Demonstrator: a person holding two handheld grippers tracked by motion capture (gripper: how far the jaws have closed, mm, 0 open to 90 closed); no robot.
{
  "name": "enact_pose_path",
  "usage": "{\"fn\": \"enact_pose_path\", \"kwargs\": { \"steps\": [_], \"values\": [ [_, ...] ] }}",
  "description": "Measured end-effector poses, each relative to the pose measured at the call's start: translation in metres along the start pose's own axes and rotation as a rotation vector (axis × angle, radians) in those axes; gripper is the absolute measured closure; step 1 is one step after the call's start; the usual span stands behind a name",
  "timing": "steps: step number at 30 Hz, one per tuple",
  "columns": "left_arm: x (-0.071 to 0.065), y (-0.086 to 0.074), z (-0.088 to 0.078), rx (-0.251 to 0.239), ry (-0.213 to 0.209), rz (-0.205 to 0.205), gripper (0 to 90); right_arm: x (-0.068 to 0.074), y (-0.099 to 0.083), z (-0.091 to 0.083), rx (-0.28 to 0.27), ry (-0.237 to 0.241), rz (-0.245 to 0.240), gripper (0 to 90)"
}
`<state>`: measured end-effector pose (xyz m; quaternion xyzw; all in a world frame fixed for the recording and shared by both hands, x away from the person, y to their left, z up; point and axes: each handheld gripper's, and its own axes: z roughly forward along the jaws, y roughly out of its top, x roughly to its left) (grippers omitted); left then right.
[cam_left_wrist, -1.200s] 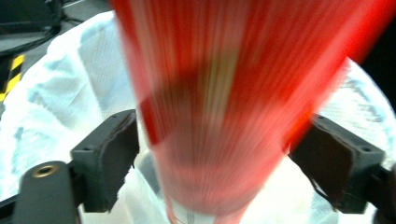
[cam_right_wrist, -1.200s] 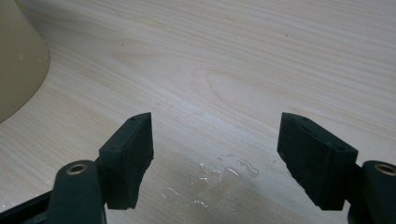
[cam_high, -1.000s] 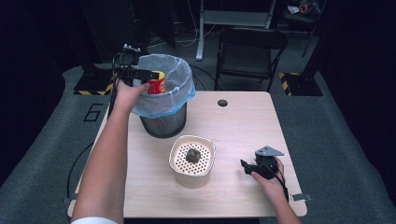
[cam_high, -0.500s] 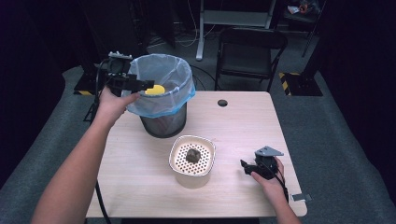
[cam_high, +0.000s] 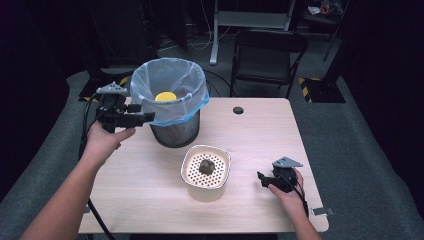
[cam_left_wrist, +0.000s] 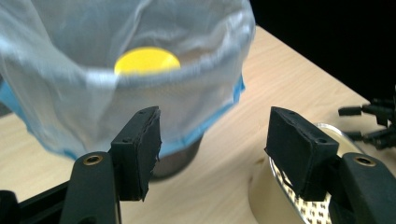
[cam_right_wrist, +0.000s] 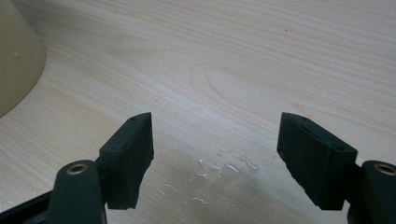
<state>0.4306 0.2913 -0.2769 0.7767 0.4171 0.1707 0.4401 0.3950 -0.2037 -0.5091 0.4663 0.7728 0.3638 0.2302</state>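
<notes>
Left tool (cam_high: 131, 115) wide open, empty, drawn back beside the lined bin (cam_high: 172, 102) at the surface's far left corner; the red can it carried is gone, its yellow end (cam_high: 165, 96) inside the bin; drop looks done; right tool (cam_high: 268, 180) open, idle near right edge.

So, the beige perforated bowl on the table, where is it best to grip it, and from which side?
Probably the right-hand rim of the beige bowl, approached from the right gripper's side: that edge is thin, raised and unobstructed, and those jaws are open nearby. The dark lump sits in the middle.
</notes>
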Motion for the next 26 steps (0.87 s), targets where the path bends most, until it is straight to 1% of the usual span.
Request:
{"fn": "enact_pose_path", "kwargs": {
  "steps": [2, 4, 7, 9, 11, 13, 14, 15, 17, 18, 19, 20, 21, 23, 24, 26],
  "values": [
    [0.002, -0.011, 0.000, 0.004, -0.008, -0.013, 37.0, 0.001, 0.000, 0.000, 0.001, 0.001, 0.009, 26.7],
    [0.003, -0.023, 0.002, 0.002, -0.002, -0.019, 37.8, 0.001, 0.000, 0.001, 0.004, -0.010, 0.009, 26.7],
    [0.005, -0.039, 0.006, 0.008, 0.008, -0.015, 39.1, 0.001, -0.001, 0.001, 0.005, -0.006, 0.021, 26.7],
    [0.007, -0.049, 0.009, 0.021, 0.011, -0.023, 39.5, 0.002, -0.001, 0.001, 0.006, -0.006, 0.021, 26.7],
    [0.009, -0.059, 0.012, 0.027, 0.012, -0.035, 39.7, 0.001, -0.001, 0.000, 0.008, -0.007, 0.002, 26.6],
    [0.012, -0.068, 0.014, 0.027, 0.016, -0.047, 39.7, 0.001, -0.001, 0.000, 0.009, -0.007, 0.007, 26.6],
    [0.013, -0.072, 0.015, 0.024, 0.015, -0.055, 39.7, 0.002, -0.001, 0.001, 0.005, -0.006, 0.022, 26.7],
    [0.015, -0.077, 0.017, 0.022, 0.019, -0.060, 39.7, 0.002, -0.001, 0.001, 0.008, -0.007, 0.025, 26.7],
    [0.017, -0.086, 0.019, 0.019, 0.029, -0.067, 39.7, 0.002, -0.001, 0.002, 0.009, -0.003, 0.024, 26.7],
    [0.018, -0.091, 0.020, 0.015, 0.032, -0.067, 39.7, 0.001, -0.001, 0.001, 0.012, -0.001, 0.014, 26.7],
    [0.019, -0.096, 0.022, 0.009, 0.036, -0.071, 39.7, 0.002, -0.001, 0.002, 0.009, -0.006, 0.024, 26.7],
    [0.020, -0.101, 0.023, 0.007, 0.038, -0.074, 39.6, 0.002, -0.001, 0.002, 0.010, -0.005, 0.022, 26.7],
    [0.020, -0.107, 0.024, -0.008, 0.051, -0.078, 39.4, 0.002, -0.001, 0.002, 0.010, -0.005, 0.023, 26.7],
    [0.023, -0.118, 0.027, -0.019, 0.060, -0.074, 38.2, 0.002, -0.002, 0.002, 0.010, -0.007, 0.021, 26.6],
    [0.024, -0.125, 0.028, -0.028, 0.073, -0.075, 37.3, 0.001, -0.002, 0.002, 0.012, -0.004, 0.015, 26.7],
    [0.027, -0.138, 0.030, -0.038, 0.092, -0.078, 34.7, 0.000, -0.002, 0.001, 0.016, -0.010, 0.021, 26.6]
  ]
}}
